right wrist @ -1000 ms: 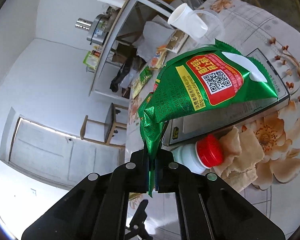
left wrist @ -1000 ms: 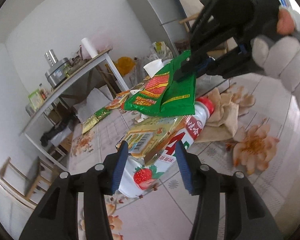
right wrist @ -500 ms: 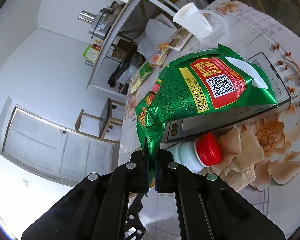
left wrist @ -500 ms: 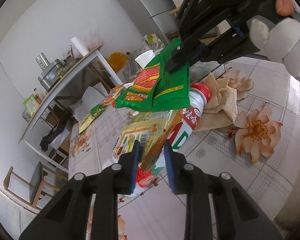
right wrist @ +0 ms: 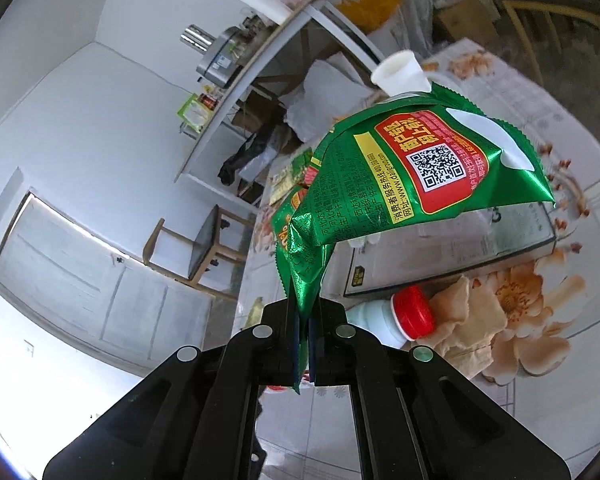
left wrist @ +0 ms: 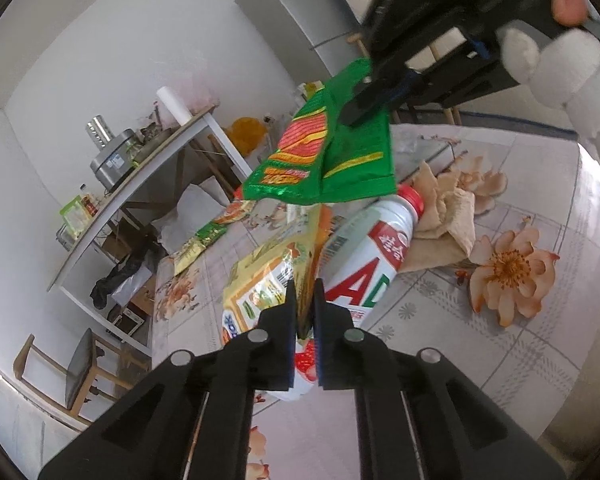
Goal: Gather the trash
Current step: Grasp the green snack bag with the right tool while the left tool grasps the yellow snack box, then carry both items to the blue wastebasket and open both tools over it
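Note:
My left gripper [left wrist: 304,292] is closing its jaws on the edge of a yellow snack wrapper [left wrist: 268,276], and the pads press on it. The wrapper lies against a white drink bottle [left wrist: 372,264] with a red cap, which rests on its side on the table. My right gripper [right wrist: 305,312] is shut on the corner of a green foil snack packet [right wrist: 412,168] and holds it in the air above the bottle [right wrist: 380,320]. In the left wrist view the green packet [left wrist: 340,168] hangs from the right gripper [left wrist: 360,108], which a white-gloved hand [left wrist: 560,72] holds.
Crumpled brown paper [left wrist: 444,220] lies by the bottle's cap on the flowered tablecloth [left wrist: 520,340]. A grey box [right wrist: 440,256] and a white cup [right wrist: 400,74] sit further back. More wrappers [left wrist: 204,236] lie at the table's far edge. A cluttered side table [left wrist: 160,160] and a chair [right wrist: 204,248] stand beyond.
My left gripper's jaws have closed from wide apart onto the yellow wrapper. The right gripper has risen a little and rolled with the green packet.

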Demonstrator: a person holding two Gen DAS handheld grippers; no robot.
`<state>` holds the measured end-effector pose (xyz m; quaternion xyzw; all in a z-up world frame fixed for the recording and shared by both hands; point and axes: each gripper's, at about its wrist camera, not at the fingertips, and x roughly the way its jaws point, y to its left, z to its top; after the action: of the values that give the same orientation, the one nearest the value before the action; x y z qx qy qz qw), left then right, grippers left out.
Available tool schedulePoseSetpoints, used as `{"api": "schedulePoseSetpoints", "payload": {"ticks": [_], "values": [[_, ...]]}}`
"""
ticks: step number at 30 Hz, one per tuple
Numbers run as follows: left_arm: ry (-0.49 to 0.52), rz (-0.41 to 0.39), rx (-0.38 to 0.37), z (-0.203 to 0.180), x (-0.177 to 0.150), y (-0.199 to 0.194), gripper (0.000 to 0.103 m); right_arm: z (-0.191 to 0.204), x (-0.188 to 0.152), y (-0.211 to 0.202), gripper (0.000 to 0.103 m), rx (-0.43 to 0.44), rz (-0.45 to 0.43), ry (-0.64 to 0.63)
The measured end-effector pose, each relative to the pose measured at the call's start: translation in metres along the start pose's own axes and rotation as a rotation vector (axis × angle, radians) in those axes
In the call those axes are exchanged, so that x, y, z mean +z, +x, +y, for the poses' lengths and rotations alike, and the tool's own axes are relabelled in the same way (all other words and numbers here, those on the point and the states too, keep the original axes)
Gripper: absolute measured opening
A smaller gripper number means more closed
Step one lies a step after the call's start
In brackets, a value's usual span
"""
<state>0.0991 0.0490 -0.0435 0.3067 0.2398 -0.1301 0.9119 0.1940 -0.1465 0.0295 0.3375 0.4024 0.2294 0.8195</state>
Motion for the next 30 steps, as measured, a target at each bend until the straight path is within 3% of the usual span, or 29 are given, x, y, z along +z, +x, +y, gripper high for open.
{"api": "schedulePoseSetpoints", "payload": {"ticks": [8, 17, 22, 30], "values": [[-0.059, -0.049, 0.069, 0.02, 0.006, -0.012, 0.004, 0.01, -0.004, -0.017, 0.001, -0.054, -0.057, -0.08], [-0.196, -0.114, 0.194, 0.072, 0.021, -0.04, 0.003, 0.038, -0.021, -0.033, 0.001, -0.23, -0.157, -0.3], [-0.322, -0.169, 0.107, 0.087, 0.037, -0.067, 0.003, 0.038, -0.034, -0.052, 0.001, -0.287, -0.19, -0.359], [-0.395, -0.254, -0.19, 0.051, 0.095, -0.083, 0.003, 0.013, -0.056, -0.105, 0.001, -0.445, -0.257, -0.39]]}}
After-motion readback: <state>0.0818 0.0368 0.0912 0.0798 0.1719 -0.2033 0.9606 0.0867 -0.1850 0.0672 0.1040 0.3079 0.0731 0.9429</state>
